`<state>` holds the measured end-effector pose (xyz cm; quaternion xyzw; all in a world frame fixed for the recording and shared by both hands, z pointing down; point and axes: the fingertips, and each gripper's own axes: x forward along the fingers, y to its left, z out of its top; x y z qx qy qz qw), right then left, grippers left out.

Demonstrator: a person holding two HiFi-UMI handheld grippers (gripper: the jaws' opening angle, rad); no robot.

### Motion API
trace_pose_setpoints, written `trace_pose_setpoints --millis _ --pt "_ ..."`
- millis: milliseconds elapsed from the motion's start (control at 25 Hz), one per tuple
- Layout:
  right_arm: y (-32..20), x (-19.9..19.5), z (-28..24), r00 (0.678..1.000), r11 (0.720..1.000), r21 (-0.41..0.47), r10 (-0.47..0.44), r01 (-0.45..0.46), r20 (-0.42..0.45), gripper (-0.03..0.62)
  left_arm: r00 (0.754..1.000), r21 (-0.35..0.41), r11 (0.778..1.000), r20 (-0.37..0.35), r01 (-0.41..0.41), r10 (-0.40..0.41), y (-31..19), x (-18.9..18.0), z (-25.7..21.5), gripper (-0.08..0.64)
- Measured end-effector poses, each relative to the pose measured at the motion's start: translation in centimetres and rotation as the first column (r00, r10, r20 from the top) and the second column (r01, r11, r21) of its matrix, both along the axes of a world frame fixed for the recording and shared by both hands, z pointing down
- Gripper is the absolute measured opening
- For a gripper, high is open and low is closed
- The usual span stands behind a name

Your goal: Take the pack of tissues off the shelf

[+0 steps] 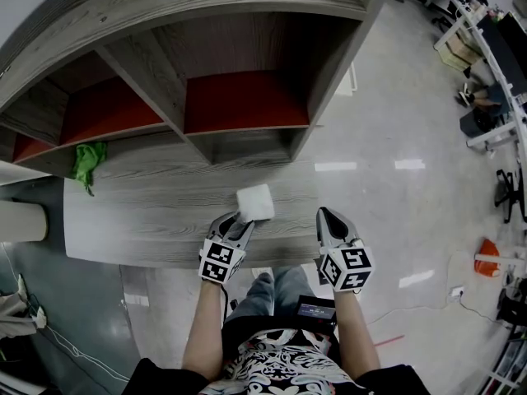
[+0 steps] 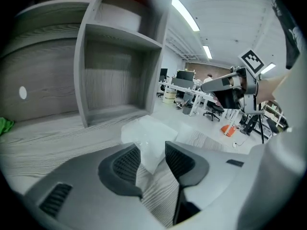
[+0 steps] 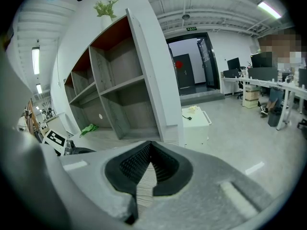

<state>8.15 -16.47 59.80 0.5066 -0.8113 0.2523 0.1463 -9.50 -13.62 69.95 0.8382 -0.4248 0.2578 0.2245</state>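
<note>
**Pack of tissues (image 1: pixel 255 202) is lying off the shelf, and your left claw is standing open around it**

The pack is sitting flat on the grey wooden counter (image 1: pixel 148 220) in front of the shelf (image 1: pixel 247 101). It is outside every compartment and close to the counter's front edge. Your left gripper (image 1: pixel 235 222) is pointing straight at it from the near side. In the left gripper view the jaws are standing apart with the pack's near corner poking in between them. The soft wrap is lying right up against the left pad while a gap is showing on the right one, so nothing is being squeezed.

Your right gripper (image 1: pixel 325 216) is hanging just beside it, over the counter's edge. Its jaws are meeting at the tips with only wood grain showing between them, so it is carrying nothing. The green cloth (image 1: pixel 86 161) is lying well away to the left and is playing no part here.

Judging from this, you are working the set-down. The pack is already clear of the shelf and the grip is off, so the task is looking all but done.

The next move is calling for a clean retreat. You are going to want to draw the left gripper straight back along its own line, holding the jaws wide. The corner is sitting so close to that left pad that any sideways drift is risking a drag on the wrap, towards the counter's edge.
</note>
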Motion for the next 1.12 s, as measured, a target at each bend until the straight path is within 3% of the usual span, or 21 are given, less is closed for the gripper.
trace_pose_setpoints --millis 320,600,800,1000,1120 --pt "0.6 -0.2 -1.3 1.0 0.999 0.03 0.011 -0.011 0.004 0.005 0.998 0.035 0.999 -0.058 0.028 -0.026 -0.6 -0.3 -2.5 0.166" --pt "1.1 -1.0 -2.8 1.0 0.998 0.063 0.008 -0.009 0.004 0.005 0.991 0.111 0.992 -0.131 0.053 -0.038 -1.3 -0.4 -6.3 0.166" --pt "1.7 -1.7 -3.6 1.0 0.996 0.088 0.007 -0.008 0.011 0.005 0.975 0.153 0.977 -0.188 0.146 -0.116 -2.2 -2.1 -8.6 0.163" --pt "2.1 -1.5 -5.1 0.999 0.992 0.124 0.003 -0.008 0.04 0.005 0.979 0.22 0.962 -0.165 0.159 -0.124 -1.8 -2.0 -11.8 0.055" --pt "2.5 -1.7 -6.9 0.998 0.987 0.158 -0.023 0.015 0.05 0.005 0.977 0.259 0.95 -0.166 0.177 -0.137 -1.4 -1.7 -14.5 0.028"
